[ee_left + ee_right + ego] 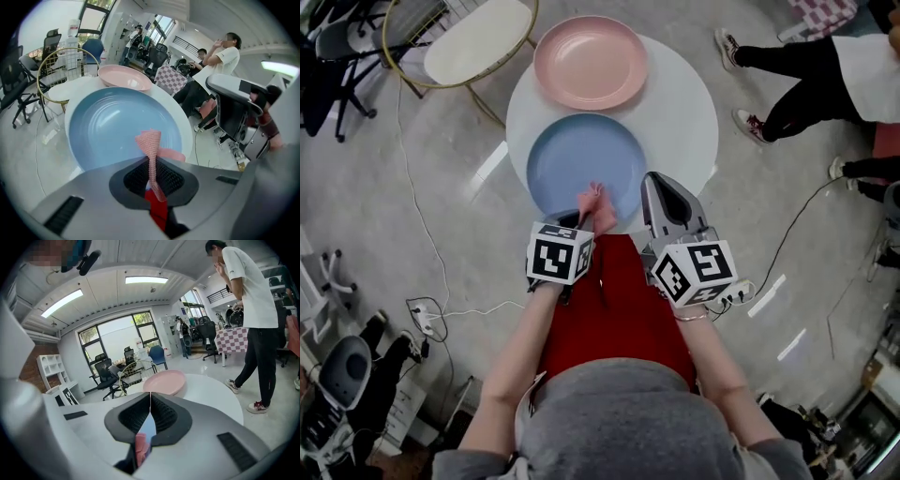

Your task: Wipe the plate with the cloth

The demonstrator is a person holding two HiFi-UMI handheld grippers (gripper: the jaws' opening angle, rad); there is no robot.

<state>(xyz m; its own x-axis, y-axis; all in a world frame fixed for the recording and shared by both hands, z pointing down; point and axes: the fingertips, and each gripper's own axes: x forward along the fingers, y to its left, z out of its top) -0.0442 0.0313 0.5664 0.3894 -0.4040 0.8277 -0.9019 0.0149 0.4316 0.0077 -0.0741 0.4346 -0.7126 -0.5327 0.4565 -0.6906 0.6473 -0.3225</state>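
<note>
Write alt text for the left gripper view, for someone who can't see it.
The left tool pinches a pink cloth over a blue plate on a round white table. A pink plate sits beyond it, with people farther back.

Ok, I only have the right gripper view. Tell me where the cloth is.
Observer: The cloth is pinched in the left claw, which is shut on it.
Operator: Say what lies under it.
Observer: The blue plate. The cloth's free end is over its near edge, but I cannot tell whether it touches.
Operator: Now place my claw for me.
Observer: In the head view your right claw is just right of the cloth, at the blue plate's near right rim.
</note>
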